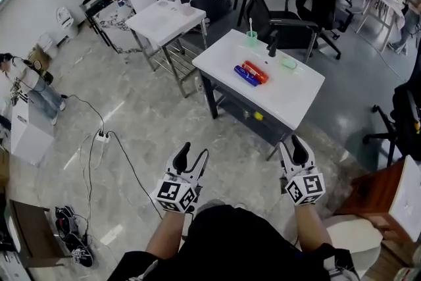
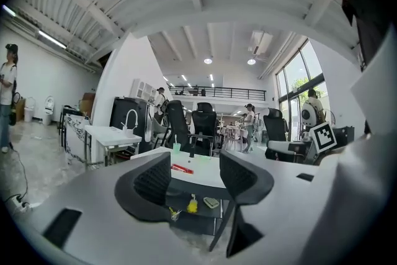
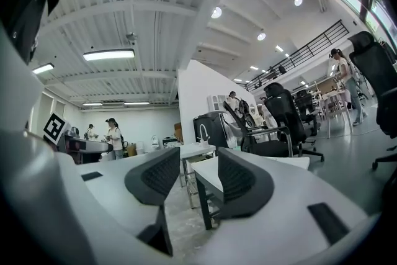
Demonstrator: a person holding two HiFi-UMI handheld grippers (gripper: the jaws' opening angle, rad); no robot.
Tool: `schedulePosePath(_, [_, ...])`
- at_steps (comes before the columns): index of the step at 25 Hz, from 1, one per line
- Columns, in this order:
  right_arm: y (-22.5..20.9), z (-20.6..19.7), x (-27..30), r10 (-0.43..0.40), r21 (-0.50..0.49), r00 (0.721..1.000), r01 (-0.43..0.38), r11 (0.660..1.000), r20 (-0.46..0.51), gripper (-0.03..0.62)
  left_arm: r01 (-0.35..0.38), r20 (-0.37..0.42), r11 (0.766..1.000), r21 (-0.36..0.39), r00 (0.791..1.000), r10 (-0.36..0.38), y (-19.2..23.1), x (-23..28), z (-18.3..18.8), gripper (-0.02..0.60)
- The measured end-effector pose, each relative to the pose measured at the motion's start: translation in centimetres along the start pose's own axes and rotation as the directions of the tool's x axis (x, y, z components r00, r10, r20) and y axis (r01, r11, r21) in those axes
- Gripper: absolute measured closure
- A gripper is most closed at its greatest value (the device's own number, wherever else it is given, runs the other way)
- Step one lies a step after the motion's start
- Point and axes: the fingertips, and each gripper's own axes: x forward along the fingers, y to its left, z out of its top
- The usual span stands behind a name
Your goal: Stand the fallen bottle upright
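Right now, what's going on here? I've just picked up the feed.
A person stands back from the white table, holding a gripper in each hand. The left gripper and the right gripper are both open and empty, pointed toward the table. On it a blue bottle and a red bottle lie on their sides next to each other, untouched. A green cup stands behind them.

Left claw (image 2: 195, 175) apart, white table (image 2: 208, 177) beyond

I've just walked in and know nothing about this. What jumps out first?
A red bottle and a blue bottle lie side by side on the white table mid-floor. Nearer the person, the left gripper and right gripper point toward it, both open and empty.
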Motion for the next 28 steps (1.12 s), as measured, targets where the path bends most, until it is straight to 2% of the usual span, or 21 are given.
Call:
schedulePosePath(9, [-2.9,-1.2,4.4,-0.033,-0.023,0.999,0.033,0.999,-0.025,0.398,0.066,0.002,0.998,0.006,0.998,-0.066,2.1,7.6,0.1,0.332])
schedulePosePath(16, [-6.0,2.1,11.7,-0.096,-0.07,0.995,0.096,0.993,0.007,0.399,0.144,0.051,0.989,0.032,0.988,-0.145,5.8,15.7,3.4,0.333])
schedulePosePath(20, [-6.2,2.8,16.2,-0.095,-0.089,0.996,0.094,0.992,0.002,0.399,0.151,0.068,0.988,0.016,0.986,-0.152,9.2,19.2,4.4,0.332])
schedulePosePath(28, [-5.6,0.3,24.6,-0.079,-0.103,0.994,0.071,0.992,-0.081,0.399,0.146,0.044,0.989,-0.007,0.988,-0.145,15.3,22.4,3.8,0.332])
